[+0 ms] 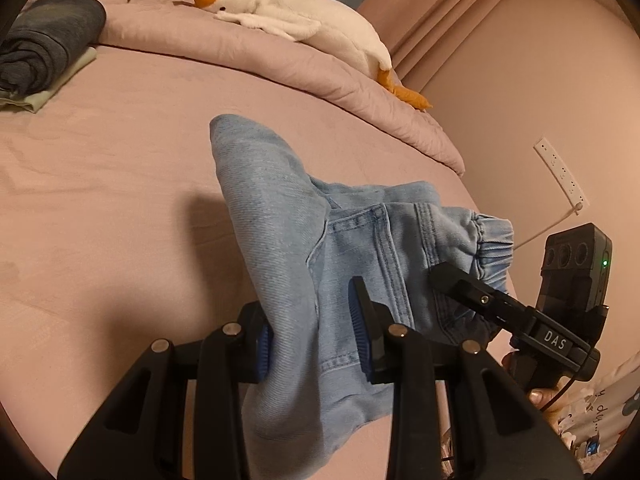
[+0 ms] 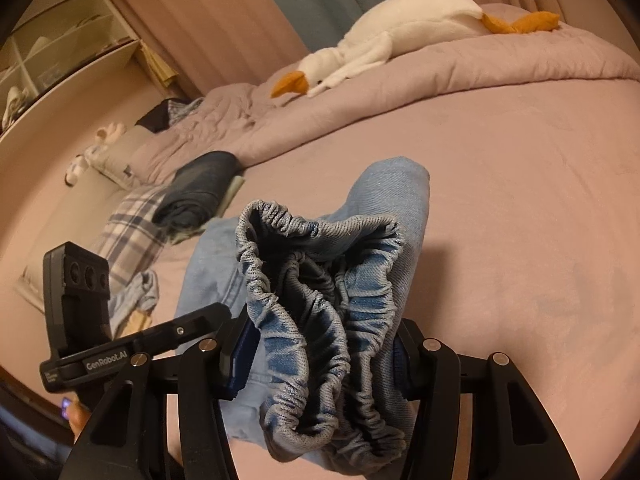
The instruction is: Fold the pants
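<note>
Here, pants (image 1: 280, 216) bunch between both closed jaws, legs forward.

Bare pink bed (image 1: 120, 184) sheet fills the left and centre of the left wrist view, open for passage. At the upper left, folded dark clothes (image 1: 44, 44) sit in the way. Across the top, a bunched quilt (image 1: 280, 64) carries a toy goose (image 1: 304, 20). In the right wrist view, the sheet's right half lies open; a plaid pillow (image 2: 128, 228) crowds the left.
</note>
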